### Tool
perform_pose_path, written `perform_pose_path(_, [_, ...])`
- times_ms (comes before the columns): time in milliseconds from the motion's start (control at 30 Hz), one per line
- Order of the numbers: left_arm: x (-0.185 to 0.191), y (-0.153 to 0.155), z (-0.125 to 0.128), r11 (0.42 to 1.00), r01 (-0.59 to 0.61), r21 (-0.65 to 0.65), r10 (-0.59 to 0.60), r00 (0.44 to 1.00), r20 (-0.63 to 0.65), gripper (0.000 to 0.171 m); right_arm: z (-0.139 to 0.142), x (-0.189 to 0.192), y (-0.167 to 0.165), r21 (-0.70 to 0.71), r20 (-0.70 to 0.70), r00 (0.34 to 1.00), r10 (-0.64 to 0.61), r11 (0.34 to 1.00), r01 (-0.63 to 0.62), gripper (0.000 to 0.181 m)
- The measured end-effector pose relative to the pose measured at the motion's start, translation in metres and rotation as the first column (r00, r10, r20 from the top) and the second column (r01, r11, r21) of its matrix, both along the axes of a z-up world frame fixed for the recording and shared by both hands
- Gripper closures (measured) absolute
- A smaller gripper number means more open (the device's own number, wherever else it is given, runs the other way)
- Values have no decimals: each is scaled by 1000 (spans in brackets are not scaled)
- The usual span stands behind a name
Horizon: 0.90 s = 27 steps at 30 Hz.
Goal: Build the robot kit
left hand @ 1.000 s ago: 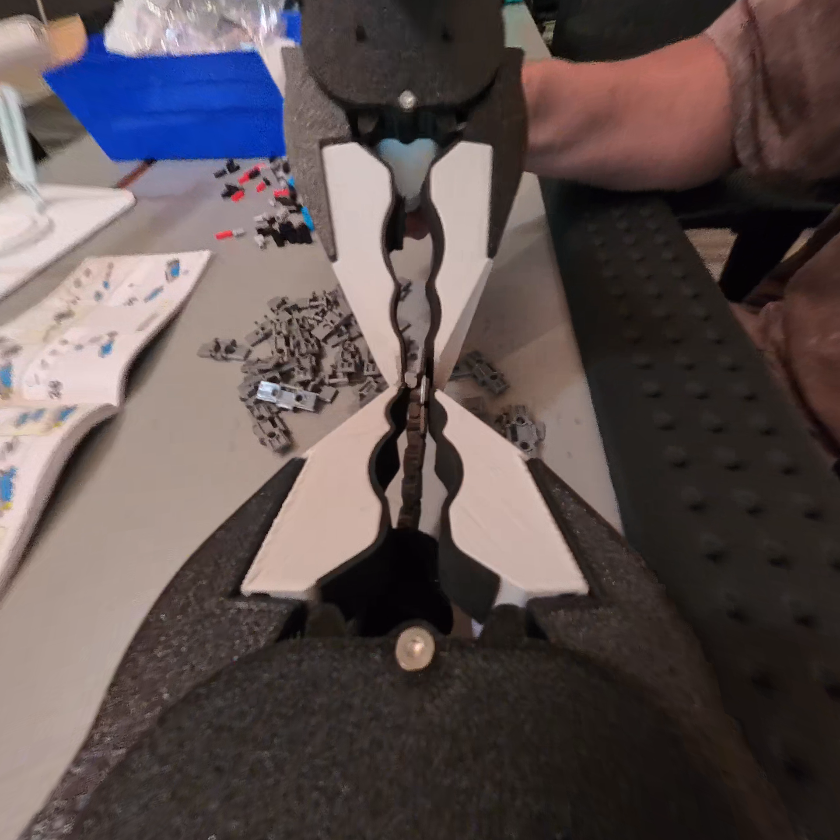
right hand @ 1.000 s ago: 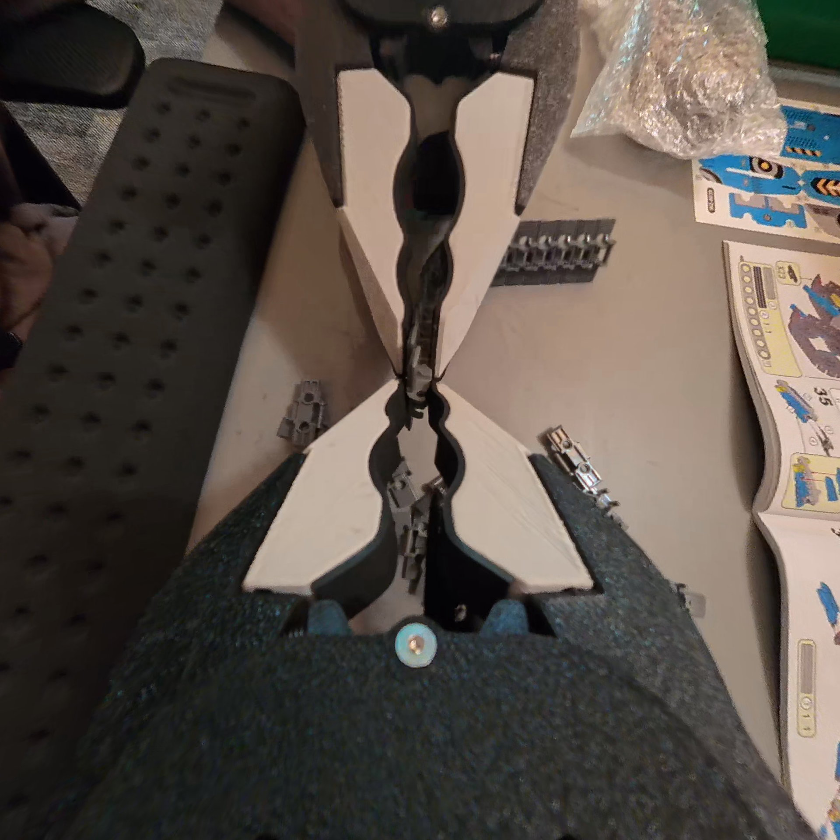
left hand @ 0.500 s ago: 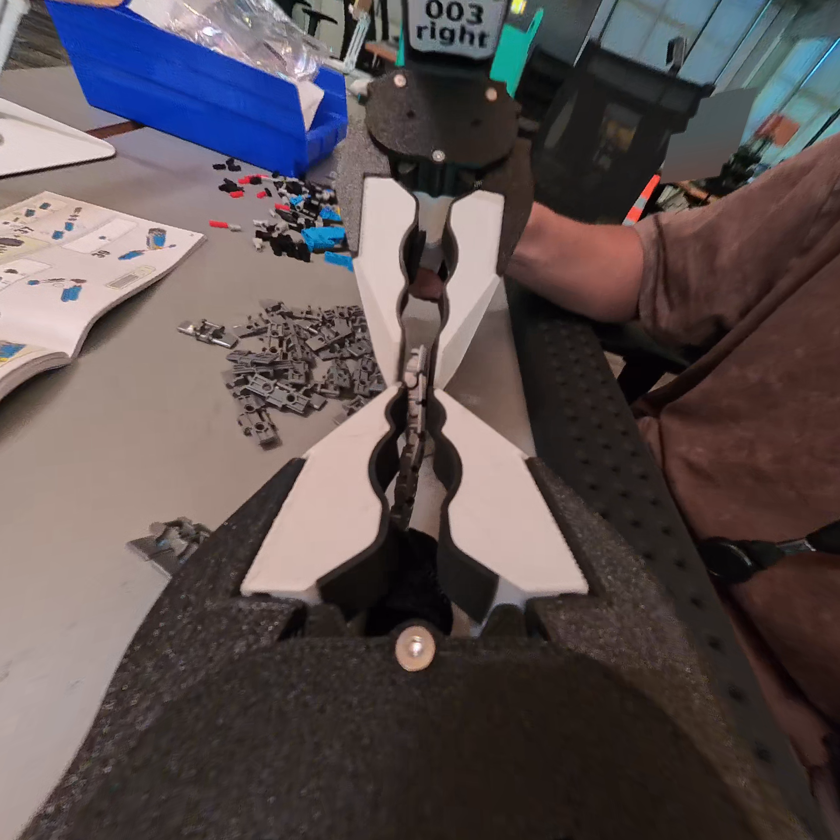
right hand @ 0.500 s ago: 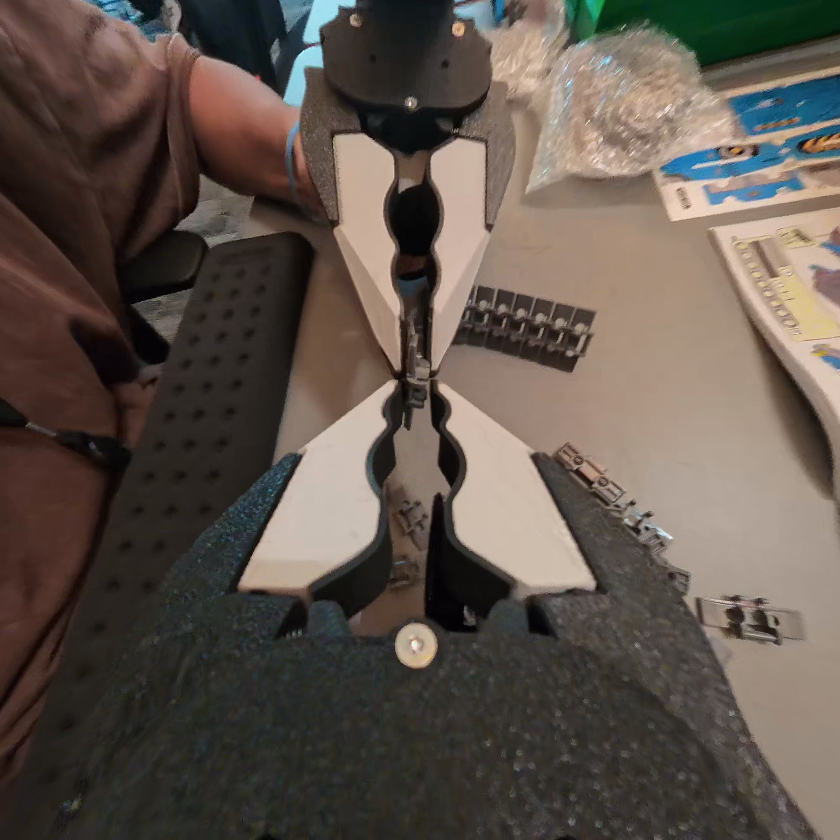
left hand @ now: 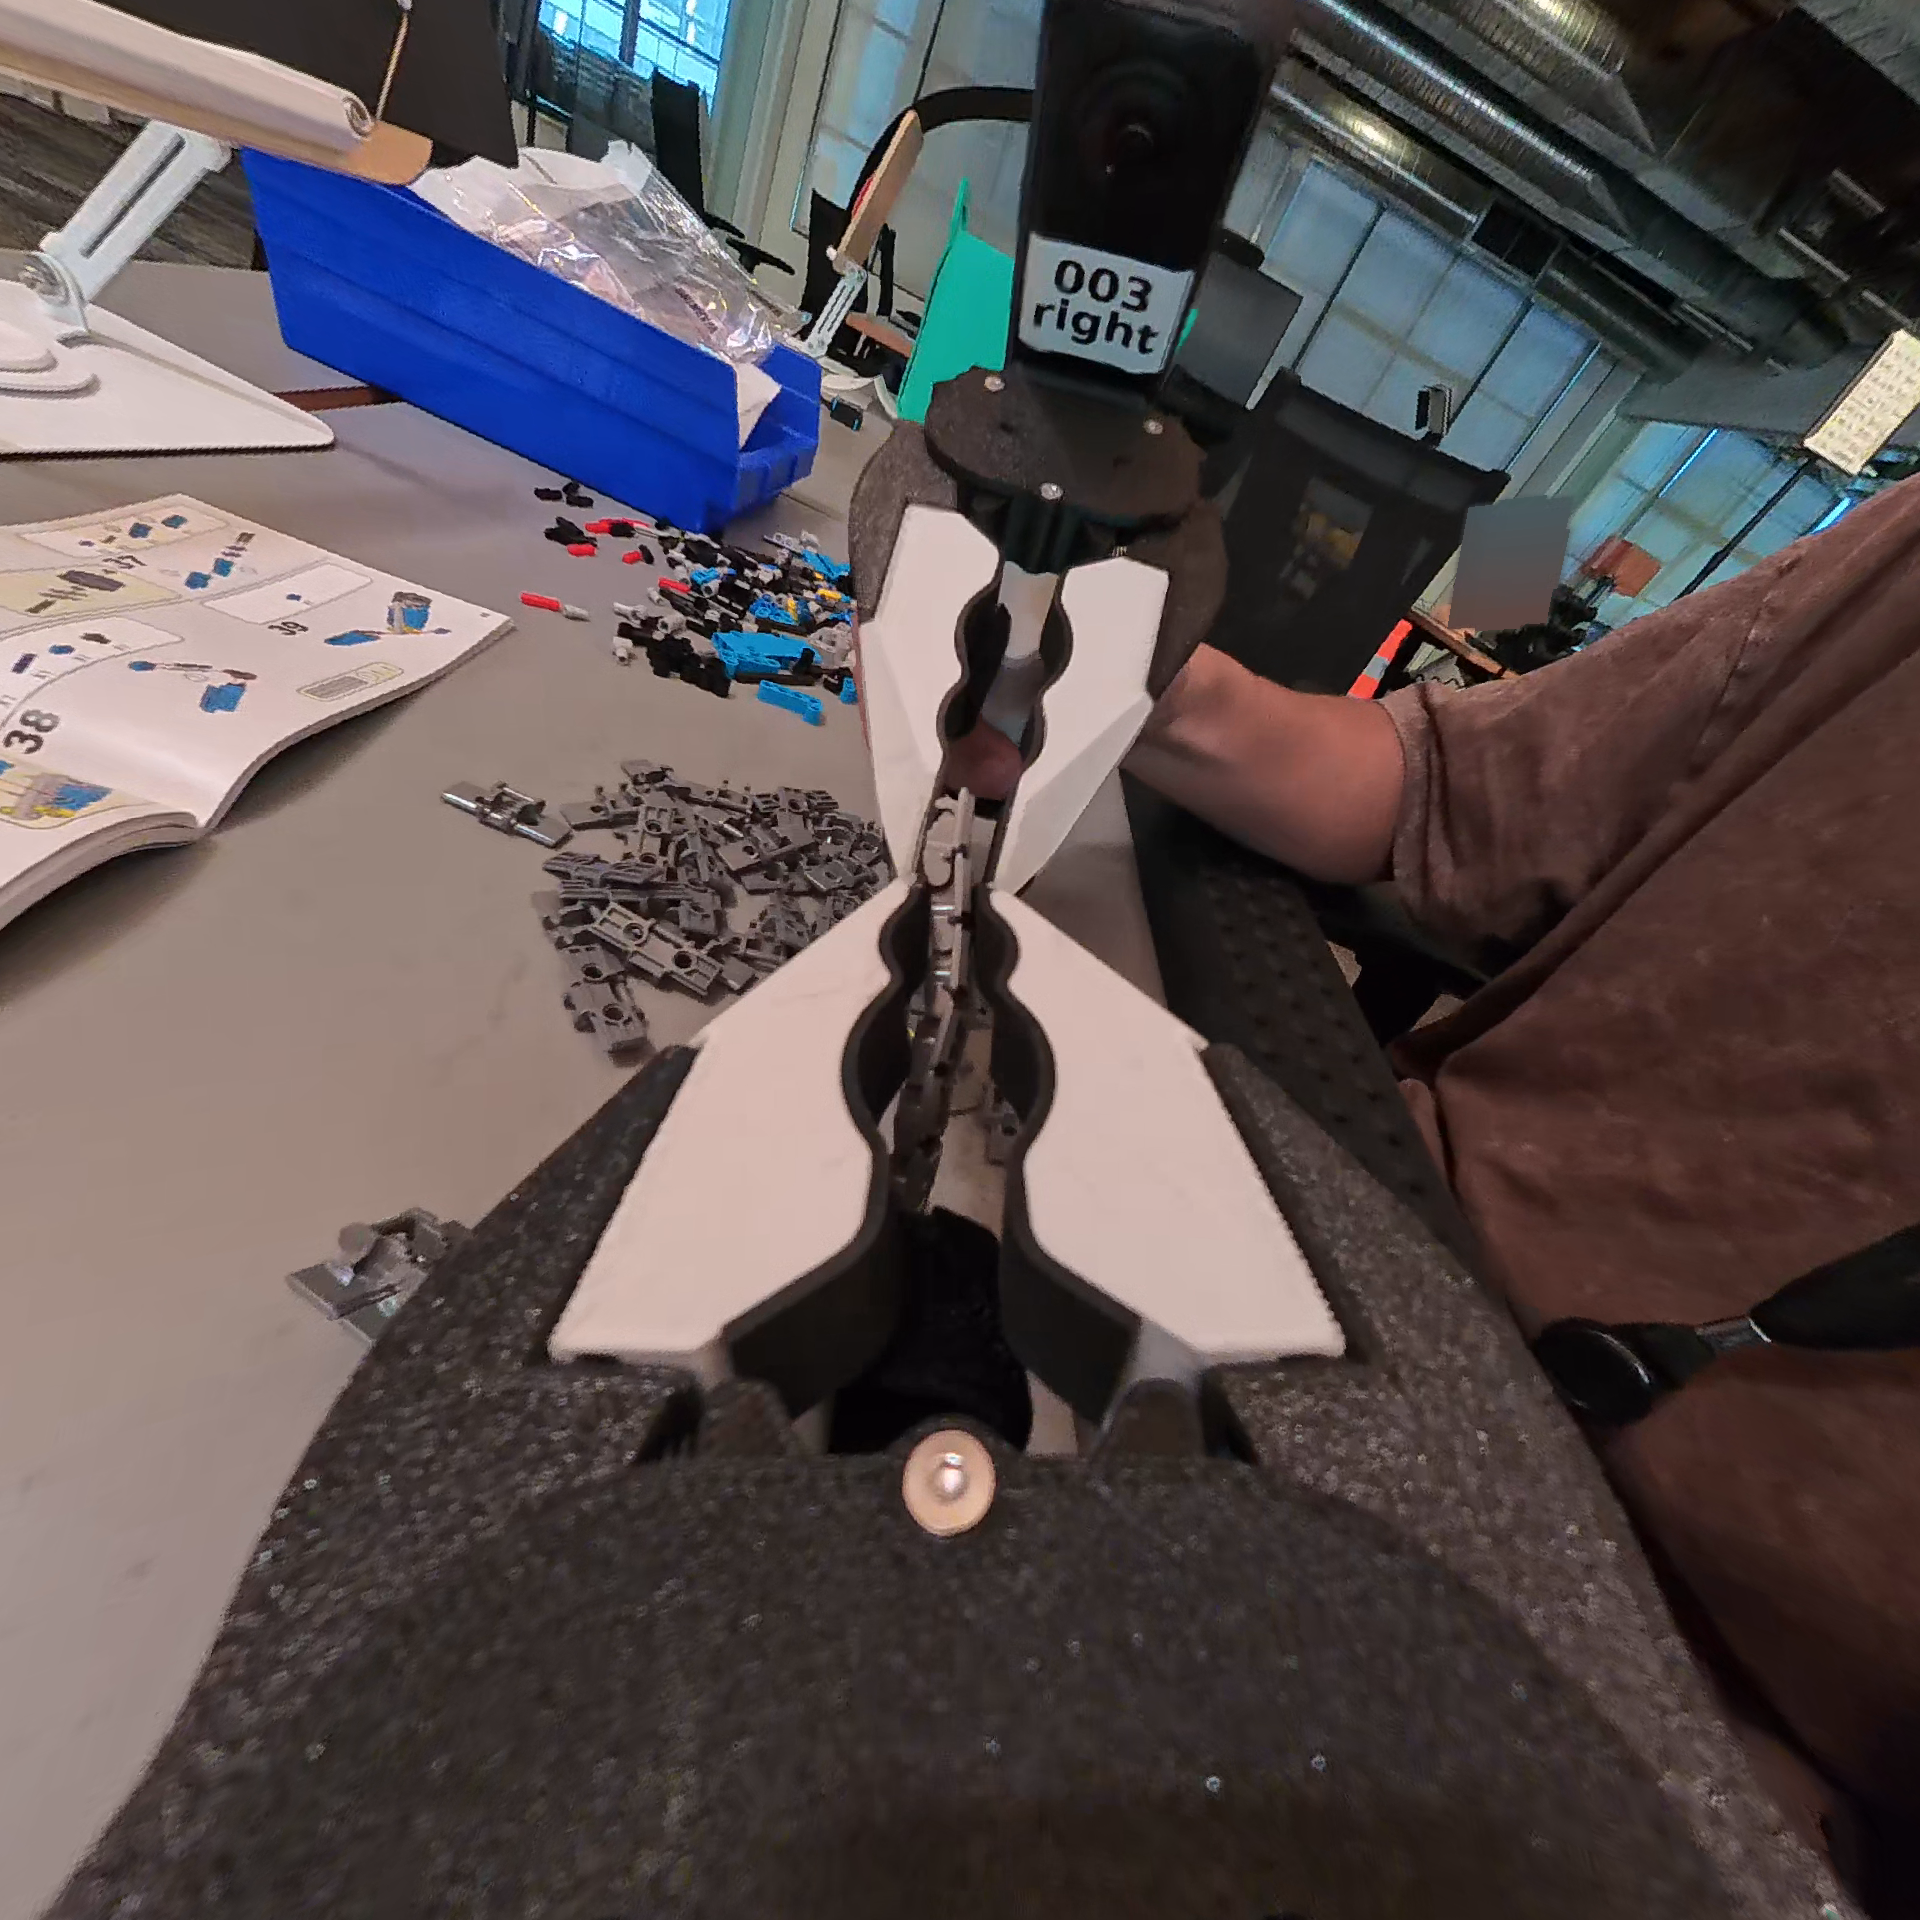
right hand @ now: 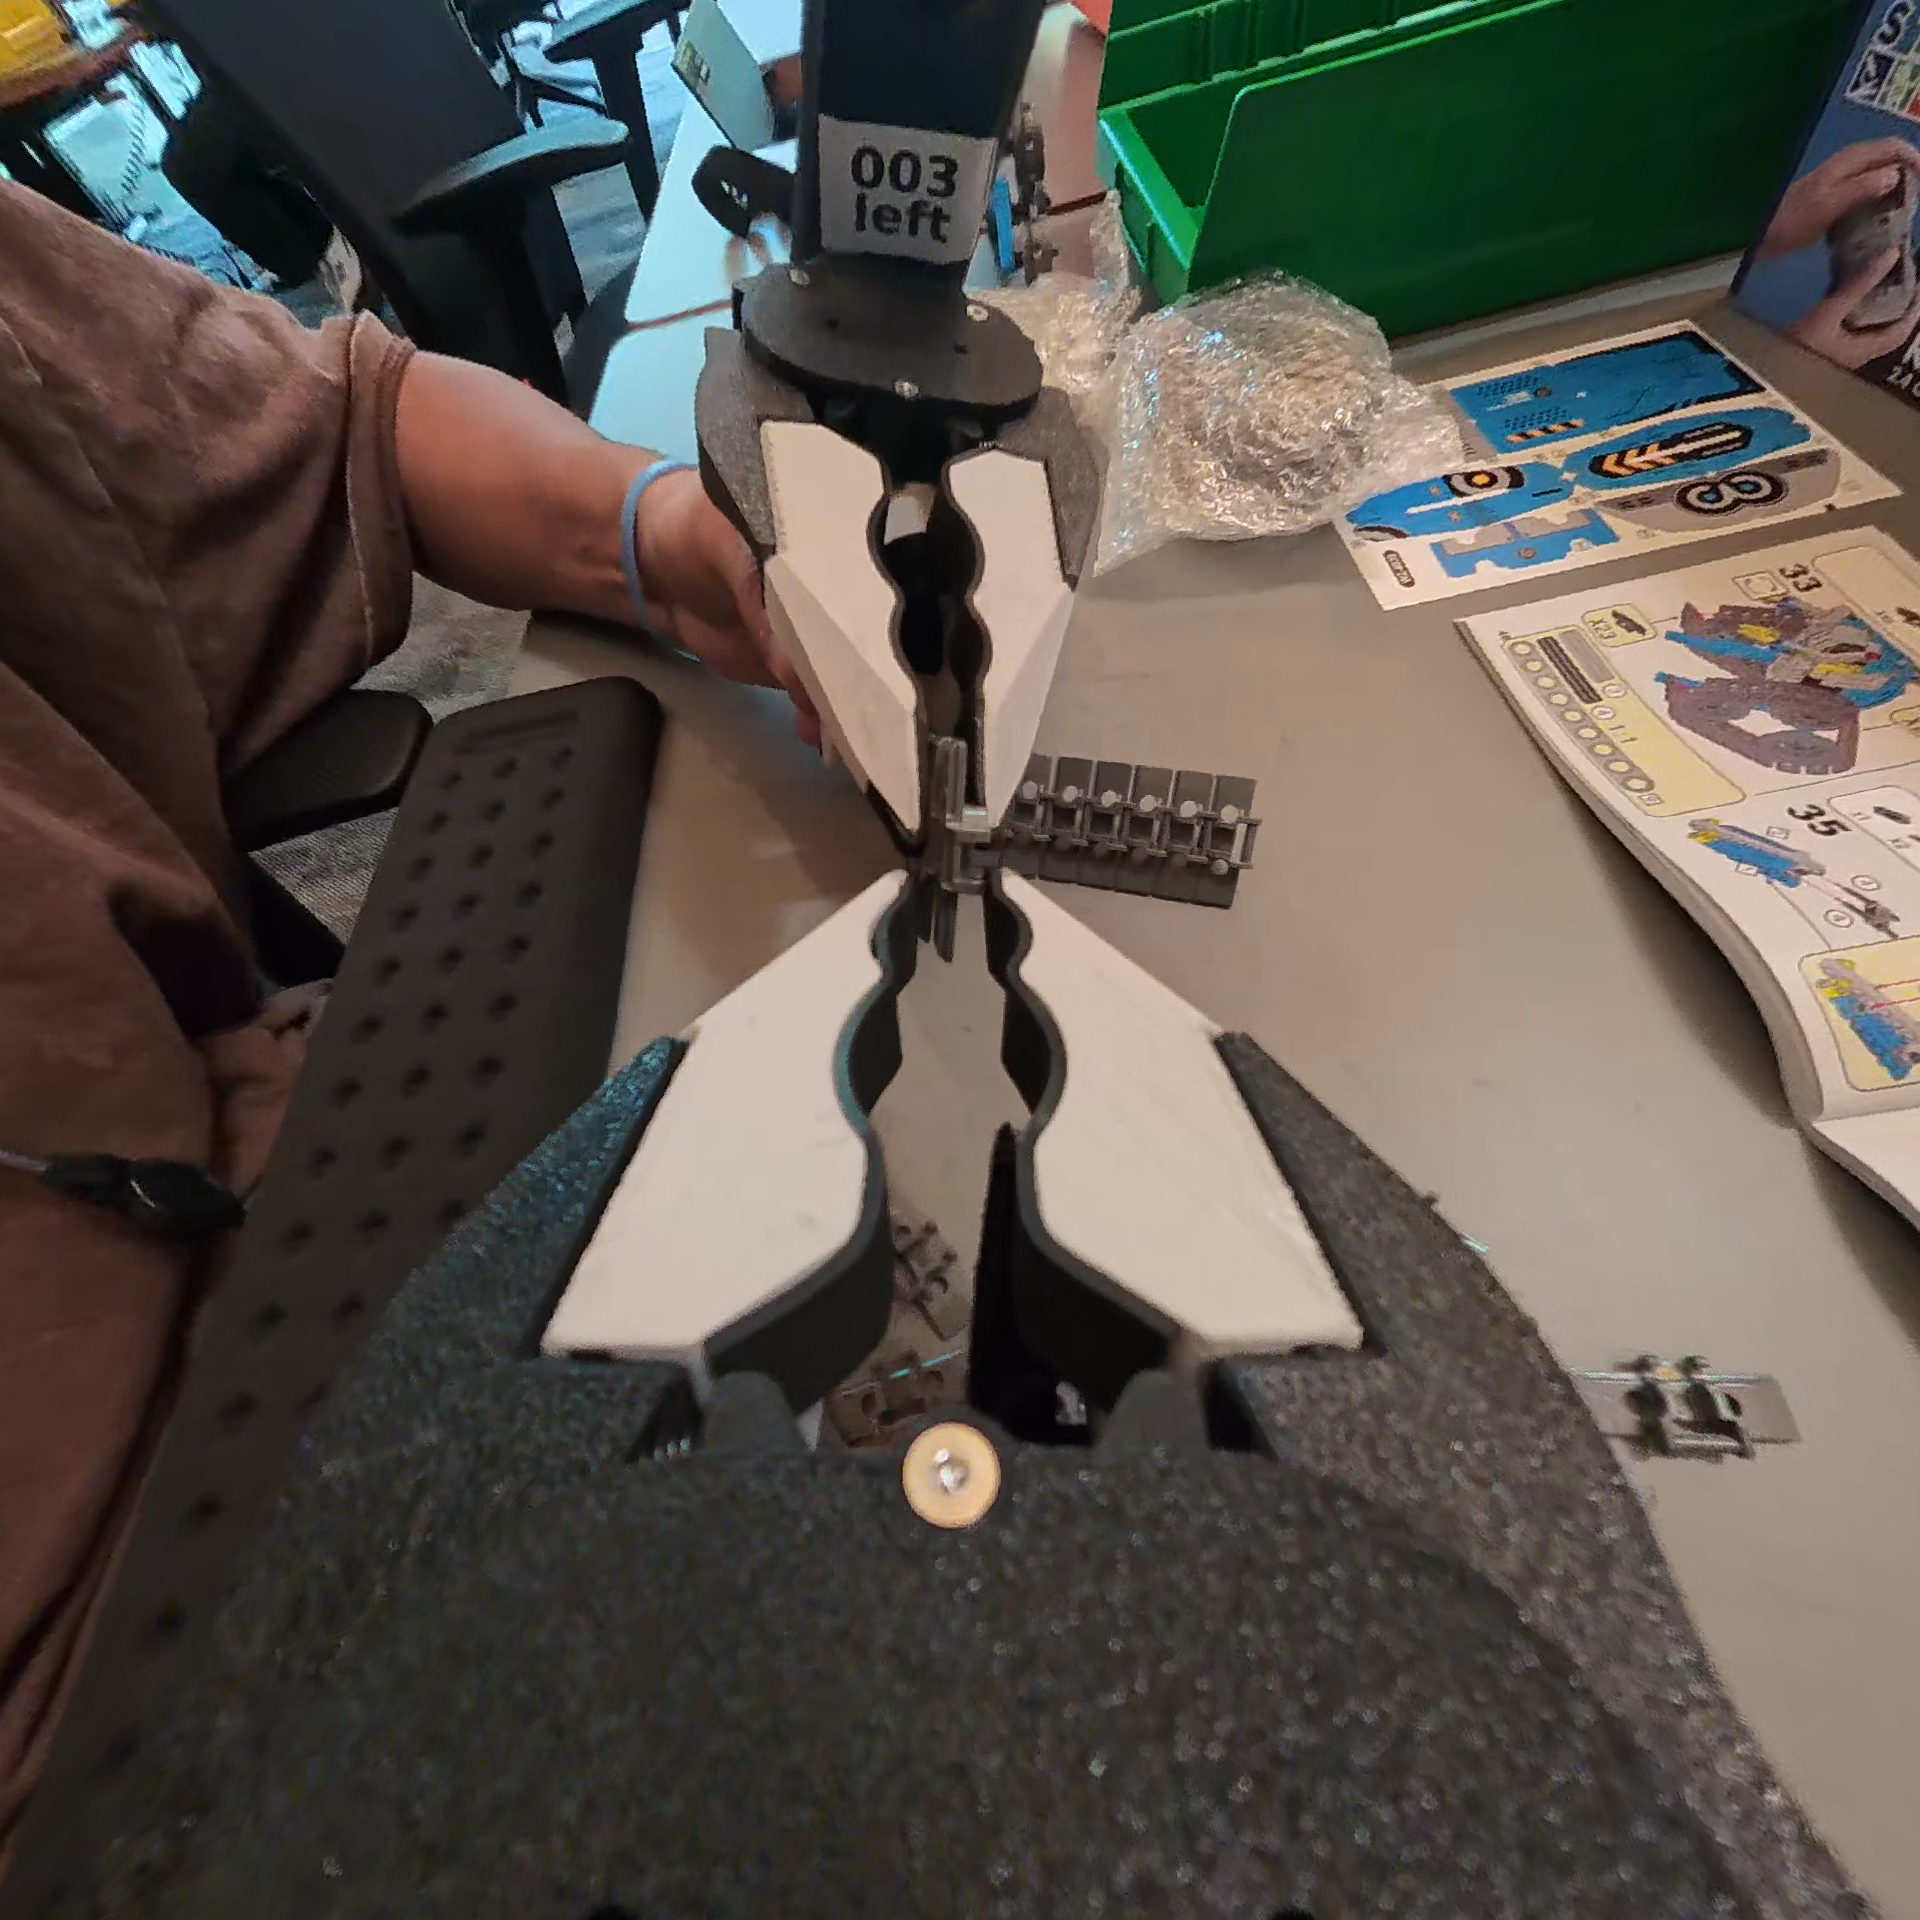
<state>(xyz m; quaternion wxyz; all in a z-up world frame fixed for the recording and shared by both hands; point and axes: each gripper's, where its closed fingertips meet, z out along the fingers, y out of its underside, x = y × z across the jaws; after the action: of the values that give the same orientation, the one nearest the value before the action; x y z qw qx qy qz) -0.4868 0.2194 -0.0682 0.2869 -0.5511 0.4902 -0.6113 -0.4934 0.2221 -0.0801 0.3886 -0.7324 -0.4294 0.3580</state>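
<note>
We see a short grey chain of track links [left hand: 940,997] held up above the grey table [left hand: 260,1091], running lengthwise between the two grippers, which meet tip to tip. In the left wrist view the chain lies along the channel of the left gripper [left hand: 948,902], whose fingers are pressed together on it, so its long axis follows those fingers and points straight at the opposite tool. The right gripper [right hand: 948,883] has its fingers closed on the end link [right hand: 961,831] at the junction, where that light grey piece sits crosswise and juts a little to the side. Neither tool is nearer than the other; both touch the same chain. Behind the junction a finished strip of joined links [right hand: 1132,831] lies flat, with a loose pile of grey links [left hand: 696,883] off to one side. An open instruction booklet [right hand: 1756,769], a crumpled plastic bag [right hand: 1247,405], a blue bin [left hand: 499,343] and a green bin [right hand: 1455,145] stand farther out.
</note>
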Motion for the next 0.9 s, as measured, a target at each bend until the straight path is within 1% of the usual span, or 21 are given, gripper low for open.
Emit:
perform_pose_path(100, [1, -1, 0, 1000, -2, 21, 2, 1000, 0, 165, 0, 1, -1, -45, -23, 1000, -2, 999, 1, 171])
perform_pose_path(167, [3, -3, -1, 999, -6, 38, 6, 1000, 3, 165, -2, 2, -3, -67, -9, 1000, 7, 998, -7, 172])
perform_pose_path(233, [3, -6, -2, 998, 2, 56, -2, 1000, -5, 165, -2, 2, -6, -113, -26, 1000, 15, 993, -17, 174])
perform_pose_path(300, [3, -9, -2, 996, 11, 89, -10, 1000, -10, 165, -1, 2, -9, -127, -54, 998, 19, 992, -26, 175])
perform_pose_path(333, [3, -10, -2, 996, 12, 83, -10, 1000, -17, 165, -2, 2, -11, -137, -56, 998, 26, 990, -33, 175])
perform_pose_path(400, [3, -10, 2, 1000, 11, 19, -11, 1000, -6, 166, 2, 1, -12, -183, -106, 994, 23, 982, -43, 174])
perform_pose_path(467, [3, -9, 2, 999, 11, -39, -11, 1000, -12, 165, 2, 1, -11, -194, -132, 991, 19, 980, -45, 174])
perform_pose_path(500, [3, -10, 5, 998, 18, -58, -17, 1000, 5, 165, 5, 1, -12, -205, -147, 989, 27, 977, -57, 174])
perform_pose_path(533, [2, -11, 8, 997, 37, -65, -35, 999, 22, 165, 8, 1, -13, -210, -157, 987, 38, 975, -71, 174])
perform_pose_path(567, [2, -11, 9, 998, 50, -45, -48, 998, 31, 165, 9, 0, -12, -200, -147, 988, 39, 978, -68, 174])
perform_pose_path(600, [2, -10, 8, 999, 43, -12, -43, 998, 35, 158, 8, 0, -12, -196, -134, 990, 47, 978, -73, 174])
perform_pose_path(633, [3, -6, 10, 1000, 6, 13, -7, 999, 50, 140, 10, -2, -15, -208, -149, 987, 67, 973, -97, 174])
perform_pose_path(667, [3, -4, 13, 1000, -10, 24, 8, 997, 73, 138, 13, -3, -16, -208, -173, 982, 75, 972, -111, 174])
perform_pose_path(733, [2, -7, 15, 999, 7, 35, -11, 996, 90, 147, 13, -4, -16, -216, -184, 980, 76, 969, -116, 174])
perform_pose_path(800, [2, -15, 16, 998, 36, 44, -40, 994, 106, 161, 11, -3, -16, -223, -185, 980, 80, 967, -121, 174])
perform_pose_path(900, [3, -19, 13, 996, 45, 79, -53, 994, 98, 162, 9, -2, -21, -227, -172, 979, 108, 963, -146, 173])
